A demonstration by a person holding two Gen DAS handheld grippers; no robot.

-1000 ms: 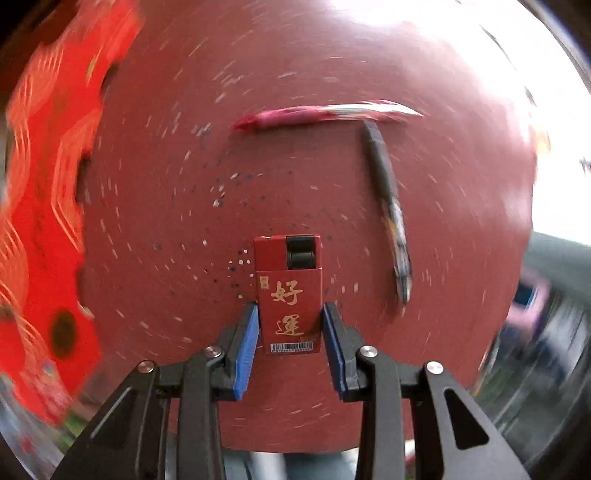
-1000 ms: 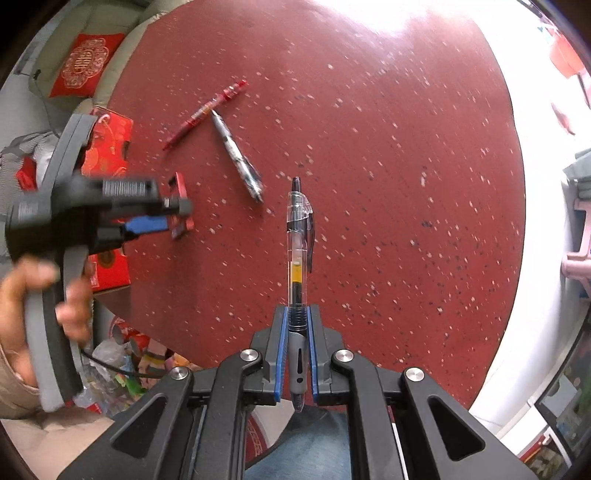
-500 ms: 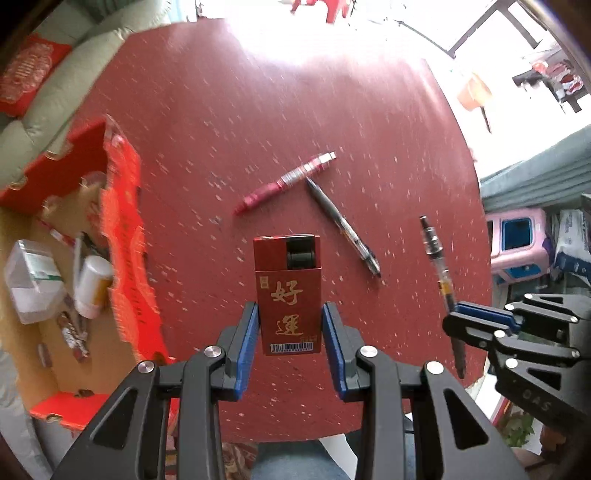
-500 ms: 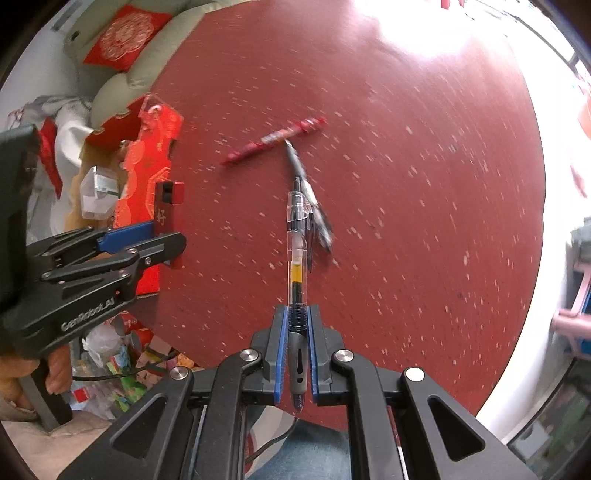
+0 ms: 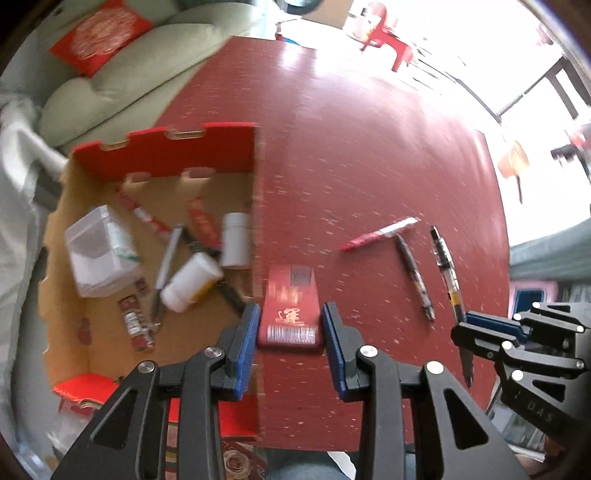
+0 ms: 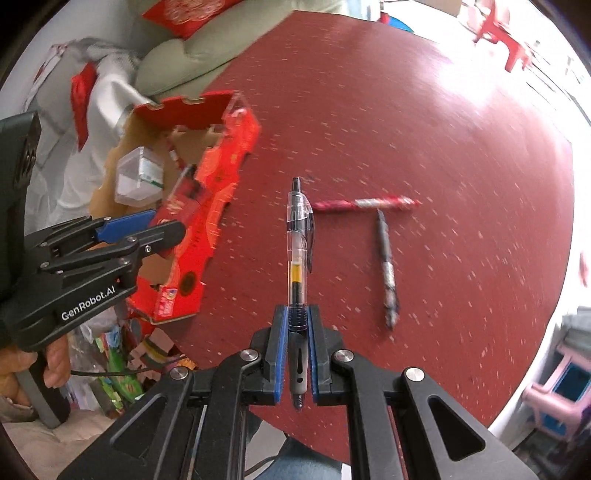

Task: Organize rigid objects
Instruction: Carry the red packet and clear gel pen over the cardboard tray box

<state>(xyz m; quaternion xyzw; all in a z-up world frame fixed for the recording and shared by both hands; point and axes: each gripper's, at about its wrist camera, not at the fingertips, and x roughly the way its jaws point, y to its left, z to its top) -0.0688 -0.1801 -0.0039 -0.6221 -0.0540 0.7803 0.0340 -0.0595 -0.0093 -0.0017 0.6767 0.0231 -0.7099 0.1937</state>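
1. The red lighter (image 5: 290, 306) sat clamped between the blue pads of the left claw (image 5: 290, 325), held above the bench (image 5: 369, 147) right at the near wall of the red cardboard box (image 5: 166, 151).
2. The clear gel pen (image 6: 296, 266) was pinched at its grip by the right claw (image 6: 296, 350), jaws nearly closed around it, the barrel pointing straight ahead over the bench.
3. The box stood open at the left edge of the bench; inside lay a clear plastic container (image 5: 98, 254), two white bottles (image 5: 192, 282), one upright and one on its side, and several pens.
4. On the bench, a red pen (image 6: 365, 204) lay crosswise, and a dark pen (image 6: 386, 269) ran back from near its middle, the two forming a T shape.
5. A pale green sofa (image 5: 122, 74) with a red cushion (image 5: 99, 35) stood beyond the box.
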